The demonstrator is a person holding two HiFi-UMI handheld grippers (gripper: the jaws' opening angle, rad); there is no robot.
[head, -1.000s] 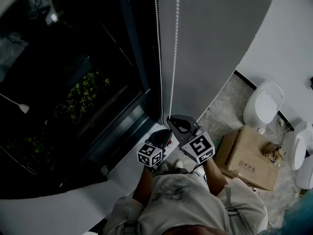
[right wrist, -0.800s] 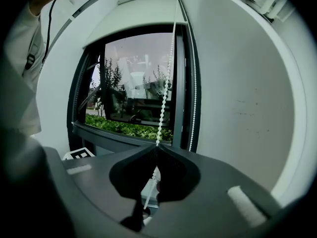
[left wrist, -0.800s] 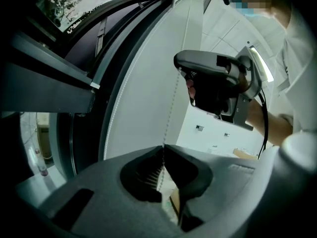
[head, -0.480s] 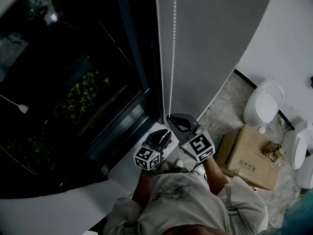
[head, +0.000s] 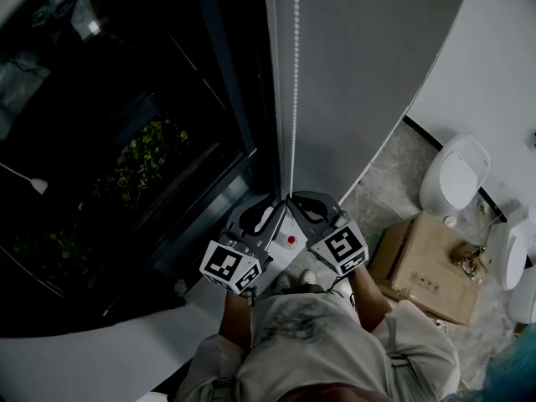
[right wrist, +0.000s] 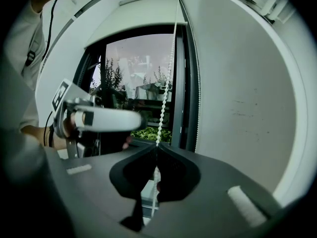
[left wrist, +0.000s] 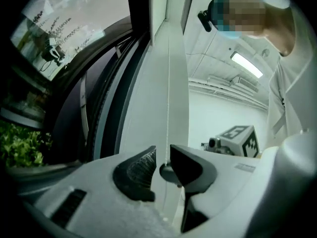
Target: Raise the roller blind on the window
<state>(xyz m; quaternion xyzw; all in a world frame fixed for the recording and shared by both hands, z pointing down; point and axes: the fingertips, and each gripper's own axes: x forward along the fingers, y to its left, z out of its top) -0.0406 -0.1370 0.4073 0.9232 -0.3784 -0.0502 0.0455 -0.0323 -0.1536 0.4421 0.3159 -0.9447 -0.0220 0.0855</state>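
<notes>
Left gripper (head: 266,208) has risen beside right gripper (head: 293,201) (clamping bead chain (head: 295,74)), fingers (left wrist: 136,170) narrowly apart.

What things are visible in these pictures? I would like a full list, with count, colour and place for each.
window: one, dark frame, left side
plants: several, green, outside behind the glass
bead chain: one, white, hangs along the window frame
wall panel: one, grey, right of the chain
sill: one, white, under the window
cardboard box: one, brown, on the floor at right
sanitary fixtures: at least two, white, along the far right wall
left gripper: one, pale, jaws a little apart with a chain strand between them
right gripper: one, dark, jaws closed on the bead chain
person's shirt: one, light, bottom centre
</notes>
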